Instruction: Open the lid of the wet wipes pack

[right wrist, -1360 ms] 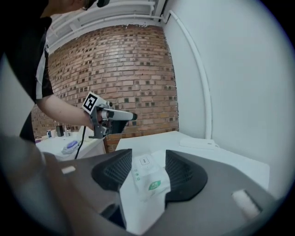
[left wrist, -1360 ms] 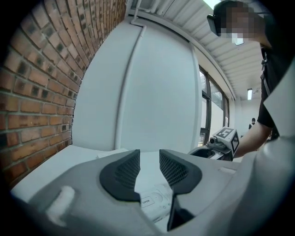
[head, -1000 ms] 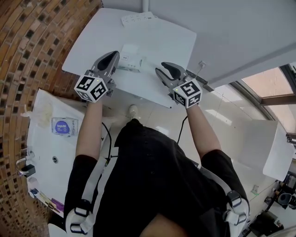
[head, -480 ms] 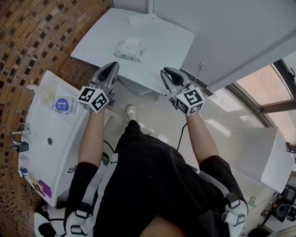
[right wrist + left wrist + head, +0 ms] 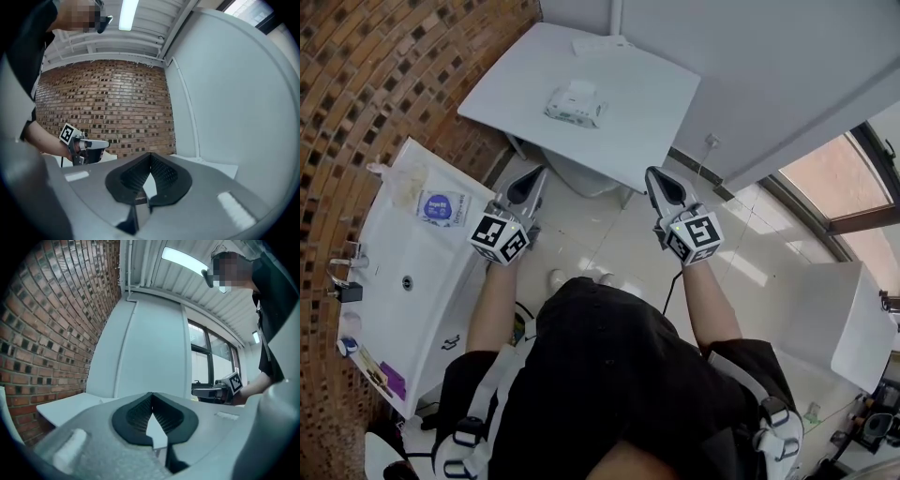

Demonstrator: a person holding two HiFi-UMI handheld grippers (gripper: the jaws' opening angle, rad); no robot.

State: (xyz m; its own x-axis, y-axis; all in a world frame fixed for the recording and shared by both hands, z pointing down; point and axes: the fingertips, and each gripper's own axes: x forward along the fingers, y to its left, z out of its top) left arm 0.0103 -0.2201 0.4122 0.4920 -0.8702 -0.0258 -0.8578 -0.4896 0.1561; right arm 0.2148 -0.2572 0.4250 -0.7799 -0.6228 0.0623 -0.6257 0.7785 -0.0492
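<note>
The wet wipes pack (image 5: 575, 103) lies on the white table (image 5: 647, 89) at 12 o'clock. Its lid is too small to read, perhaps raised. Short of the table edge, the left gripper (image 5: 536, 174) has its jaws together. The right gripper (image 5: 653, 174) has just closed its jaws on nothing. At 9 o'clock, a sink (image 5: 394, 281) bears a blue-labelled packet (image 5: 438, 206).

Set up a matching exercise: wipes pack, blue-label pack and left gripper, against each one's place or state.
Column one:
1 wipes pack
2 blue-label pack
3 left gripper

Column two:
a shut, empty
b on the sink top
c on the table

Pairs: 1-c, 2-b, 3-a
</note>
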